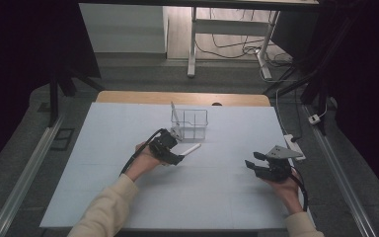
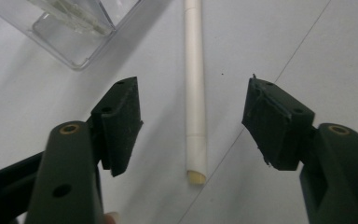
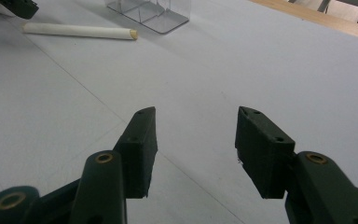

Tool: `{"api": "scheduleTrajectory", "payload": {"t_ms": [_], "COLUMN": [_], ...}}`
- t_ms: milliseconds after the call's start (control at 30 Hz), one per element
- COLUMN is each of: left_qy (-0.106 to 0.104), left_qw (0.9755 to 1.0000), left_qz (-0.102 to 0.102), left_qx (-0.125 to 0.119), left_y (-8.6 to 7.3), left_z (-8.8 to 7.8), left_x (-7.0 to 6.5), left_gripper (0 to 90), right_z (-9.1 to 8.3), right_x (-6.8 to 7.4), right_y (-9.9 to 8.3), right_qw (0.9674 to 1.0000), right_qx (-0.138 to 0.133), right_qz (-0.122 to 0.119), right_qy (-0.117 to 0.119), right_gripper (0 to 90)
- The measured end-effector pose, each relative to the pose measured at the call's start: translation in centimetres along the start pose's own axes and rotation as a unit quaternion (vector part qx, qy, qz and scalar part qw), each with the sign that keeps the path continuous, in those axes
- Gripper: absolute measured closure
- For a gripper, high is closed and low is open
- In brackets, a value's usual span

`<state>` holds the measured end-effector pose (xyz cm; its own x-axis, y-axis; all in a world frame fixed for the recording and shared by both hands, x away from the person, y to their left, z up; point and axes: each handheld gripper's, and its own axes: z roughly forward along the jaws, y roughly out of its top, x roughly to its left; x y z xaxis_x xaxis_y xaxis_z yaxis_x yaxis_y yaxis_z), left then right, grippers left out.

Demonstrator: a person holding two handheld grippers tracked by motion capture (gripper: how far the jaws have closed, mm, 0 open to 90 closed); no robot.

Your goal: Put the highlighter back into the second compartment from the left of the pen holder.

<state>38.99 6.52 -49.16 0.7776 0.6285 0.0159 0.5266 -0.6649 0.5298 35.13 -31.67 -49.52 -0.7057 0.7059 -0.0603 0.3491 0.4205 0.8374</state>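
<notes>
A white paper-wrapped stick (image 1: 191, 148) (image 2: 195, 93) (image 3: 79, 31) lies flat on the white table sheet (image 1: 128, 197), just in front of a clear plastic box (image 1: 190, 123) (image 2: 74, 32) (image 3: 149, 11) with dividers. A thin pale piece (image 1: 174, 114) leans up from the box's left corner. My left gripper (image 1: 177, 155) (image 2: 193, 116) is low over the sheet and open. The stick's near end lies between its two pads, touching neither. My right gripper (image 1: 254, 159) (image 3: 196, 135) hovers at the right of the sheet, open, with bare table between its jaws.
The sheet covers a wooden table whose back edge (image 1: 182, 97) shows behind the box. A white power strip (image 1: 294, 146) lies at the sheet's right edge near my right hand. Desk legs and cables (image 1: 227, 49) stand on the floor beyond.
</notes>
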Motion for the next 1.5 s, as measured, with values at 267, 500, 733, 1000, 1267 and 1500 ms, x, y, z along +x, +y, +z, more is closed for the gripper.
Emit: {"api": "scheduleTrajectory", "payload": {"t_ms": [267,500,733,1000,1267,1500], "left_qy": [-0.011,-0.012,-0.021,-0.016,-0.016,-0.029], "left_qw": [0.9997,0.9986,0.9974,0.9969,0.9972,0.9983], "left_qz": [0.006,0.017,0.020,0.028,0.030,0.021], "left_qx": [0.020,0.048,0.065,0.072,0.066,0.047], "left_y": [0.6,0.3,0.1,0.3,0.1,-0.3], "left_z": [1.3,2.0,2.2,2.3,2.2,1.6], "left_x": [0.2,0.2,0.3,-0.2,-0.1,0.3], "left_gripper": [46.2,55.6,69.9,78.5,79.1,79.1], "right_z": [0.0,0.1,0.0,0.0,-0.1,-0.1], "right_x": [-0.2,-0.2,-0.4,-0.2,-0.2,-0.1], "right_y": [-0.1,-0.2,-0.2,0.0,0.0,0.0], "right_qw": [1.0000,0.9999,0.9999,0.9999,0.9999,0.9999], "right_qx": [0.003,0.009,0.006,0.008,0.004,0.001], "right_qz": [0.004,0.005,0.009,0.005,0.007,0.007], "right_qy": [-0.003,-0.005,-0.011,-0.011,-0.013,-0.012], "right_gripper": [47.5,47.1,47.1,47.1,47.4,47.6]}}
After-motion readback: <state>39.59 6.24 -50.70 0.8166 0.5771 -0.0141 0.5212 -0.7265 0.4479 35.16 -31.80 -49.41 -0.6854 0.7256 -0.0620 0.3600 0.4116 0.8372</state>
